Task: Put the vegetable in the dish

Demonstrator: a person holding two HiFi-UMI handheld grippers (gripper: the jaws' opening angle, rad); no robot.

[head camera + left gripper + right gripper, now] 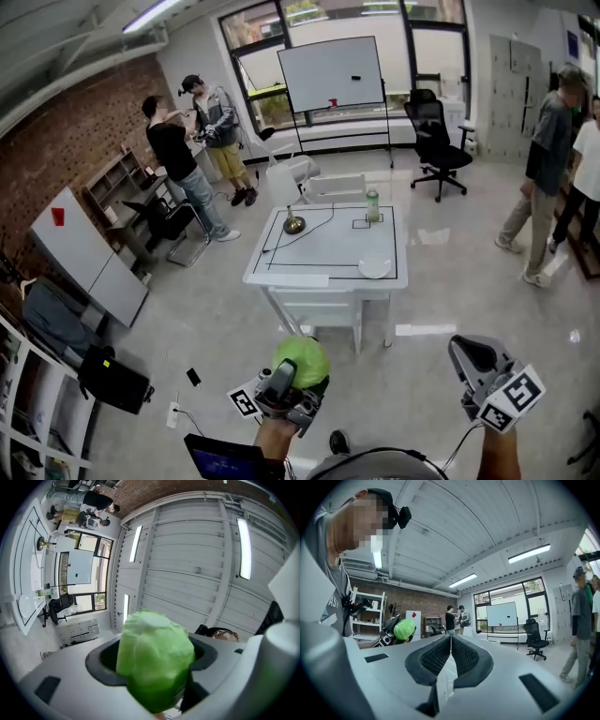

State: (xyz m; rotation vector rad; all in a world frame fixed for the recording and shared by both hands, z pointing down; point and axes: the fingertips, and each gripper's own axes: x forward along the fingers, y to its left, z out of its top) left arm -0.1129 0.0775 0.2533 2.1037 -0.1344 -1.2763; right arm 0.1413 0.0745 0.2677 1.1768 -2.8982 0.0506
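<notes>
Left gripper point(284, 392): jaws standing wide, clamping the green cabbage point(154, 658) and holding it up toward the ceiling.
Right gripper point(451, 660): pads meeting, carrying nothing.
Dish point(375, 267): white, sitting at the near right corner of the table point(309, 248), well apart from the cabbage.
Handling, as judged: holding the squeeze steady, walking in, then lowering over the dish before releasing.

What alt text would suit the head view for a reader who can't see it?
The left gripper holds a green cabbage over the floor, while the right gripper is shut and empty. Ahead stands a white table bearing a white dish and a green bottle.
</notes>
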